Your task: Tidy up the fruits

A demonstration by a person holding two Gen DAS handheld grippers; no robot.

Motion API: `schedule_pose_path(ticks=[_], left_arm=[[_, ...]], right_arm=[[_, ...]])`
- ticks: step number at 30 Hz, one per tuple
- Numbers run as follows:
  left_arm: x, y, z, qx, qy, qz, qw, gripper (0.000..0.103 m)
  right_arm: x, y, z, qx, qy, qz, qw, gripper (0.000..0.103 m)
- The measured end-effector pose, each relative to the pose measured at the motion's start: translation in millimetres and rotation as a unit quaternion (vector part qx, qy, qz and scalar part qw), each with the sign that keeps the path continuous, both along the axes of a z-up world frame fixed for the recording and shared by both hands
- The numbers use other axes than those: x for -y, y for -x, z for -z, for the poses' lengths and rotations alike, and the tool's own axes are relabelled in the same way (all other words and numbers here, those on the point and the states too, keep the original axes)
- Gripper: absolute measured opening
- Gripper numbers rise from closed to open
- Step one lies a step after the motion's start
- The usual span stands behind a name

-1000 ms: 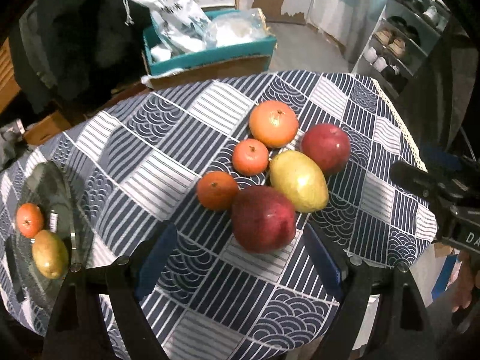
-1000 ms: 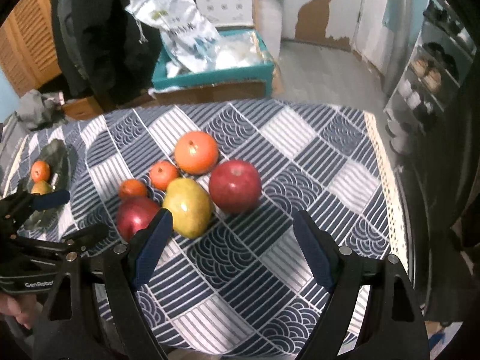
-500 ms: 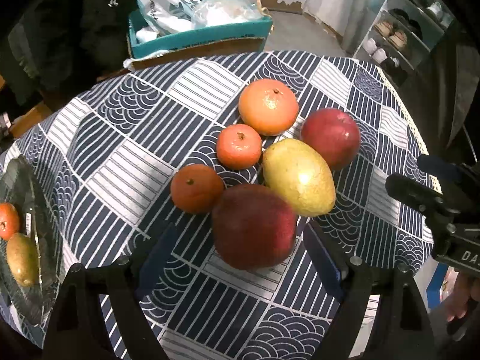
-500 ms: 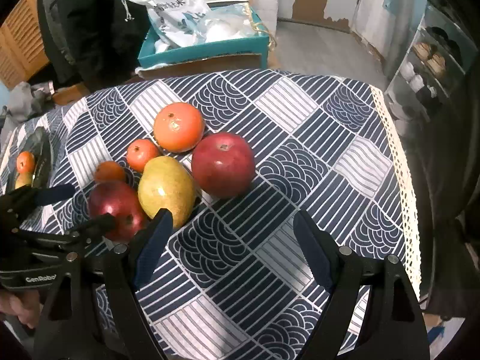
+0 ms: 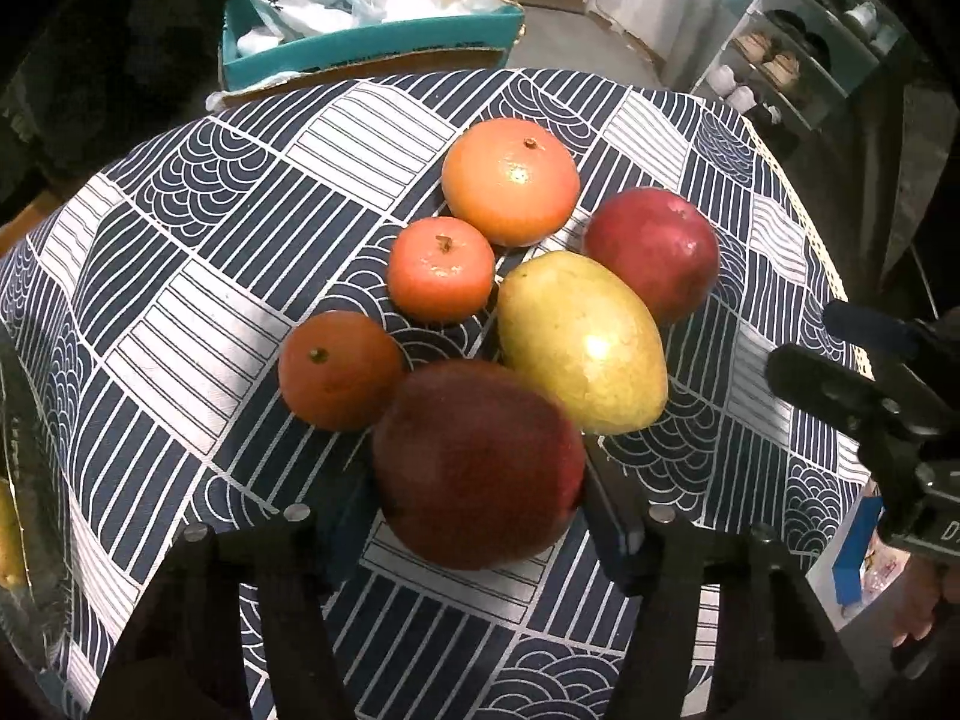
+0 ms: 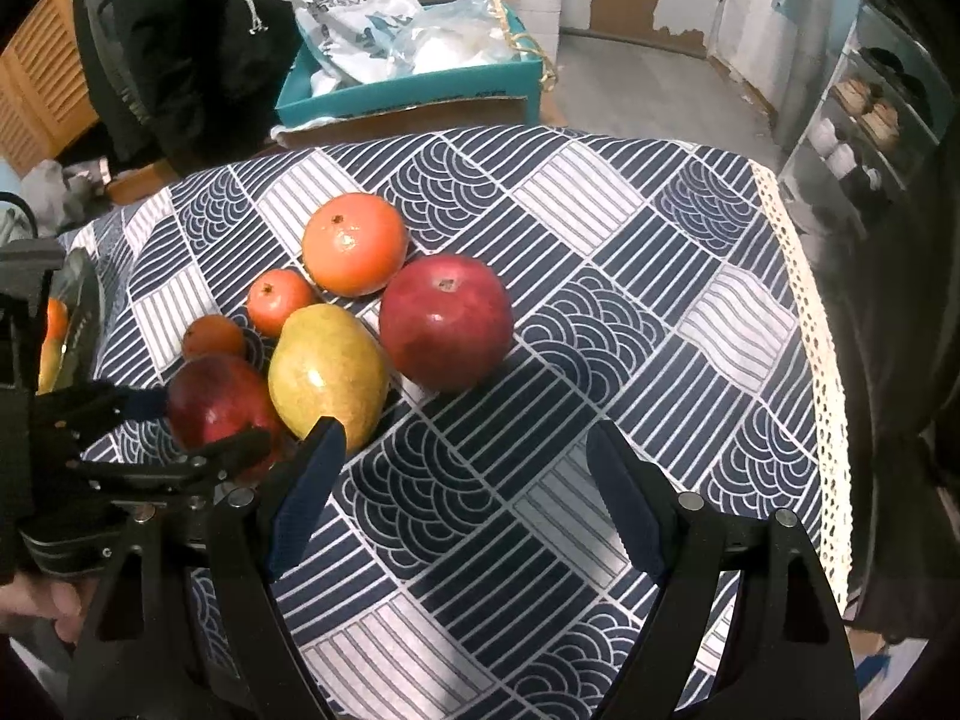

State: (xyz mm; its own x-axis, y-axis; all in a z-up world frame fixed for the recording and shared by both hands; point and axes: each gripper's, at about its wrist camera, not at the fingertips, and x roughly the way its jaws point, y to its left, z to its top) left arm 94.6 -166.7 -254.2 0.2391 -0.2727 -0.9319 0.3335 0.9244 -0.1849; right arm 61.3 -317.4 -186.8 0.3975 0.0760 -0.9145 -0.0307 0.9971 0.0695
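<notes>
Several fruits sit clustered on the patterned tablecloth. A dark red apple lies between the fingers of my left gripper, whose jaws stand open around it; whether they touch it I cannot tell. It also shows in the right wrist view. Beside it lie a yellow mango, a second red apple, a big orange and two small tangerines. My right gripper is open and empty over the cloth, in front of the mango and the second apple.
A glass plate at the table's left edge holds a small orange fruit and a yellowish one. A teal box with plastic bags stands behind the table. A shoe rack is at the right. The lace table edge runs along the right.
My left gripper has moved forward and down until the dark red apple sits between its fingers. My right gripper has moved closer to the fruit cluster.
</notes>
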Motion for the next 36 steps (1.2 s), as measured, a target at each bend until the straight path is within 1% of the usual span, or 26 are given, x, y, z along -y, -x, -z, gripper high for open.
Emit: schedule_pose_path(ticks=[4,9,15,24,26,28,36], left_arm=[[-3.3,3.3,-2.3,0.002,-0.01,0.0,0.9999,0.063],[-13.2,7.8,-9.9,0.008,-0.011,-0.002,0.9999,0.063],[-32.1,13.6,-21.0,0.019,-0.021,-0.014,0.9995,0.063],[-57.6,13.2,-23.9,0.02,-0.025,-0.039,0.9987,0.063],[-61.8,12.5,-23.2,0.02,-0.026,-0.042,0.9986,0.063],[-66.1,11.8,-22.0,0.019,-0.026,-0.046,0.9984,0.063],[-75.9,8.5,-19.7,0.018,-0.026,-0.054,0.9981,0.063]], right_arm=[[-7.0,-3.8,3.3,-0.004,-0.014,-0.012,1.0,0.083],[-19.1,-11.3,7.8,-0.013,-0.03,-0.026,0.999,0.083],[-36.2,-21.0,15.5,-0.026,-0.043,-0.048,0.998,0.083],[-56.7,-34.2,37.3,-0.054,-0.037,-0.067,0.996,0.082],[-59.6,-37.1,42.5,-0.06,-0.036,-0.069,0.995,0.078],[-62.1,-39.9,48.4,-0.069,-0.038,-0.07,0.994,0.076],[-68.9,-50.2,64.6,-0.08,-0.029,-0.068,0.994,0.074]])
